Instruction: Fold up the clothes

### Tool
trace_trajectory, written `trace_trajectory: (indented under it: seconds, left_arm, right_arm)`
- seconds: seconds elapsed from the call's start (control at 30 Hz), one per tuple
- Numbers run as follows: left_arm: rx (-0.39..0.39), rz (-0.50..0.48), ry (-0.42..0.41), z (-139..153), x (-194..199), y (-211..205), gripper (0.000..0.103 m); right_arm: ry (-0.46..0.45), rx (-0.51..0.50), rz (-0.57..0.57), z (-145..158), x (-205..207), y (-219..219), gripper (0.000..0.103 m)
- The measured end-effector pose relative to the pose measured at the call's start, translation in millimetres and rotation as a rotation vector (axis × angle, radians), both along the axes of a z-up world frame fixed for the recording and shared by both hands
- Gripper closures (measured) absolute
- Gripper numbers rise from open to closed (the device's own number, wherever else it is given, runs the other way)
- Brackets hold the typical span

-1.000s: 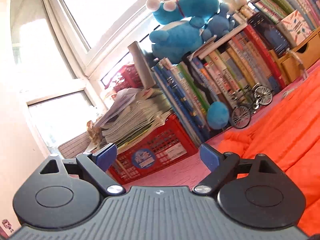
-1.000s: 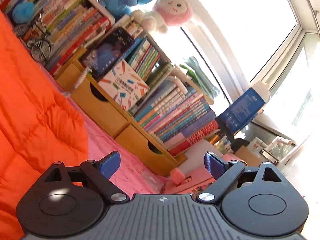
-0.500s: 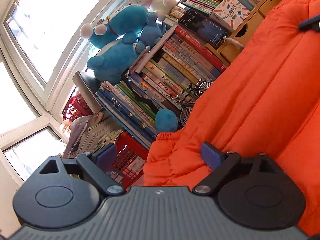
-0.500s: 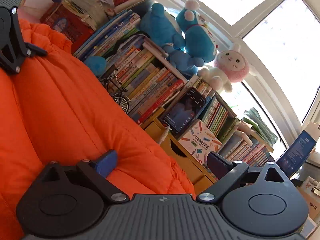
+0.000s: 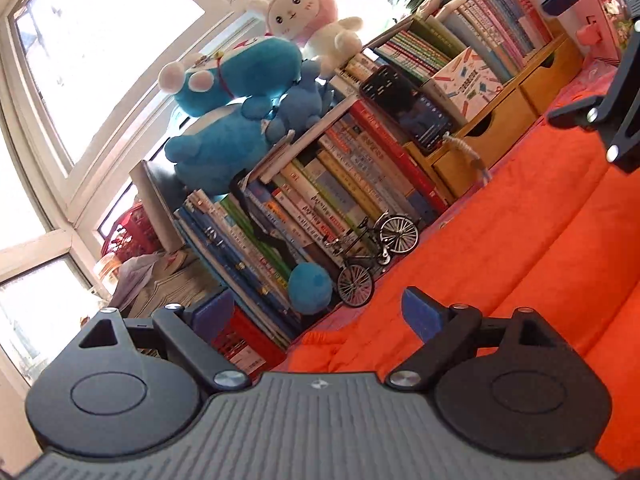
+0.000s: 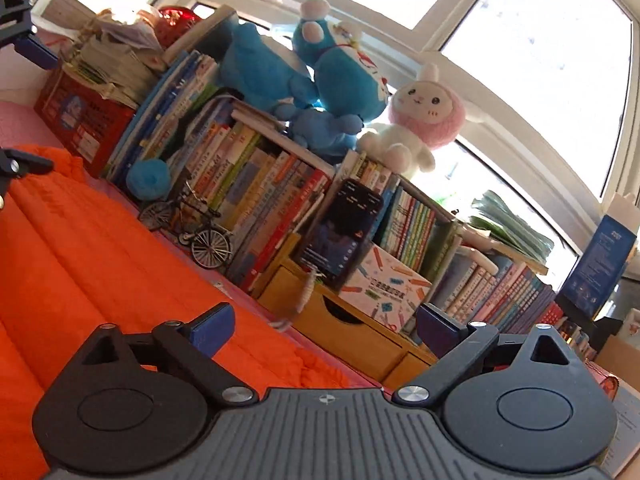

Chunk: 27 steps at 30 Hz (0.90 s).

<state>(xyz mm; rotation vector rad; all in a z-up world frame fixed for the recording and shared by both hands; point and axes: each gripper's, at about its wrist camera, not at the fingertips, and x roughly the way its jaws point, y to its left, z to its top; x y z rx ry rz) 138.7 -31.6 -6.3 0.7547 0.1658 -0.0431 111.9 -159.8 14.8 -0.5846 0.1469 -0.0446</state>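
Both claws are standing wide apart with nothing between their pads: the left claw (image 5: 316, 314) is hovering over the near left corner of the orange padded garment (image 5: 520, 248), and the right claw (image 6: 324, 326), whose jaws have just been opening, over its near right edge. The garment is lying spread across the pink tabletop (image 6: 16, 128), with a row of books (image 6: 256, 184) and a toy bicycle (image 5: 372, 256) standing at its far edge.

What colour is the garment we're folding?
Bright orange, quilted garment; it shows best in the left wrist view.
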Motion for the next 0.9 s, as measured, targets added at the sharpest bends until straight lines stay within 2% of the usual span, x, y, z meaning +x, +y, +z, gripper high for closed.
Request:
trace_trajectory:
  seconds: [0.07,0.2,0.3,0.43,0.6,0.63,0.73,0.9]
  left_arm:
    - [0.033,-0.015,0.025,-10,10,-18,0.011]
    - [0.006,0.041,0.065,-15,28,3,0.008]
    - [-0.029,0.098,0.094,-16,40,27,0.006]
    - [-0.097,0.296,0.124,-15,50,87,0.006]
    - [-0.231,0.499,0.194,-24,48,166,0.006]
    - [-0.258,0.519,0.209,-25,44,177,0.01]
    - [-0.342,0.484,0.234,-22,22,196,0.011]
    - [-0.552,0.302,0.278,-1,-30,202,0.011]
  right_arm:
    - [0.021,-0.015,0.036,-4,11,20,0.005]
    - [0.085,-0.06,0.015,-21,32,27,0.003]
    - [0.123,0.009,-0.069,-22,46,0,0.002]
    - [0.154,0.076,-0.217,-24,55,-49,0.002]
    - [0.214,0.175,-0.409,-38,50,-115,0.002]
    - [0.219,0.209,-0.441,-41,44,-128,0.002]
    - [0.215,0.311,-0.504,-43,22,-159,0.002]
    - [0.198,0.512,-0.508,-41,-30,-188,0.002]
